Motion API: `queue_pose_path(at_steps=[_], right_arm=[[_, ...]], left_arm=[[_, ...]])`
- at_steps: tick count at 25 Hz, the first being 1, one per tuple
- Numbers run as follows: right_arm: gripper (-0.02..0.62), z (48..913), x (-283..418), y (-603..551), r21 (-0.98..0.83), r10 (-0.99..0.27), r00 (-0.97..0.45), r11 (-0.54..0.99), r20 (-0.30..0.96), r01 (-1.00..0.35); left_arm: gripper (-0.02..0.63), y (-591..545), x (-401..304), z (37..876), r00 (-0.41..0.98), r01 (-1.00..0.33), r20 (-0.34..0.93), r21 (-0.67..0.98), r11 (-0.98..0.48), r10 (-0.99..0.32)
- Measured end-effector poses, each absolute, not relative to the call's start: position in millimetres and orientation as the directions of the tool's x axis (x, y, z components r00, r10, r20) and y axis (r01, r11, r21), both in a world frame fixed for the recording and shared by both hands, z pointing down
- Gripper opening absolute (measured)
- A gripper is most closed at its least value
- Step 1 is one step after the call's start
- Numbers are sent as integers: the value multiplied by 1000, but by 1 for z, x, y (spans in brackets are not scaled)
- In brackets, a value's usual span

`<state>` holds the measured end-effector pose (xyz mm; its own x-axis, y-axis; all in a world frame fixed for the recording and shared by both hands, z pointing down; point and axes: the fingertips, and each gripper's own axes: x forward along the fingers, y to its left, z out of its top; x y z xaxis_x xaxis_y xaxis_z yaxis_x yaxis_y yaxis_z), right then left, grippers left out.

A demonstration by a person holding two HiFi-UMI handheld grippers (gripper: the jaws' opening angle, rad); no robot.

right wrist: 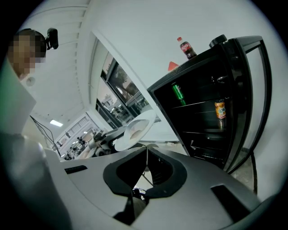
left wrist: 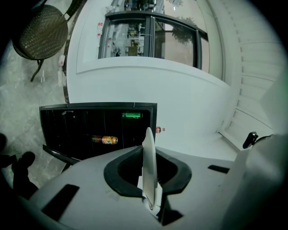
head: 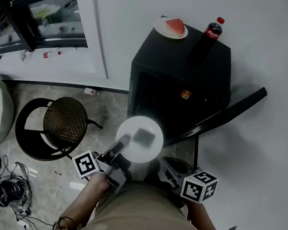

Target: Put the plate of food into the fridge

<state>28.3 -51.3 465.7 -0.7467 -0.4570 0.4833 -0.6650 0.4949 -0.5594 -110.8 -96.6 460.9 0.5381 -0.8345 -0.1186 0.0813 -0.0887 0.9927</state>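
A white plate with a grey square of food on it hangs in front of the black mini fridge, whose door stands open to the right. My left gripper is shut on the plate's near rim. In the left gripper view the plate shows edge-on between the left gripper jaws. My right gripper is to the right of the plate and below it; its jaws meet with nothing between them. From the right gripper view the plate is at the left of the fridge.
On the fridge top stand a plate with a watermelon slice and a cola bottle. Inside are a green can and an orange can. A round woven stool stands left of me, and cables lie on the floor.
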Motion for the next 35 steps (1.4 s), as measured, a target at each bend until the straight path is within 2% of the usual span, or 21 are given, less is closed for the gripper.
queue_pose_path(at_steps=[9,22,28,35], right_arm=[[23,472,43,-70,-584,-419,-762,489,494,-648],[23,483,69,-76,-567,-425,-720,444,548,-694],[23,485,68,-75,-538,-423,-708,461,566,-706],[23,486,75,-77,-520,-438,-690,455,576,-723]], left_arm=[[25,-122,-91,471,534,44,-76,997,-62,-842],[25,-168,-73,497,553,14,-30,1000,-27,-833],[25,-186,-72,502,535,44,-54,998,-36,-843],[25,-206,-61,509,547,9,-51,998,-55,-836]])
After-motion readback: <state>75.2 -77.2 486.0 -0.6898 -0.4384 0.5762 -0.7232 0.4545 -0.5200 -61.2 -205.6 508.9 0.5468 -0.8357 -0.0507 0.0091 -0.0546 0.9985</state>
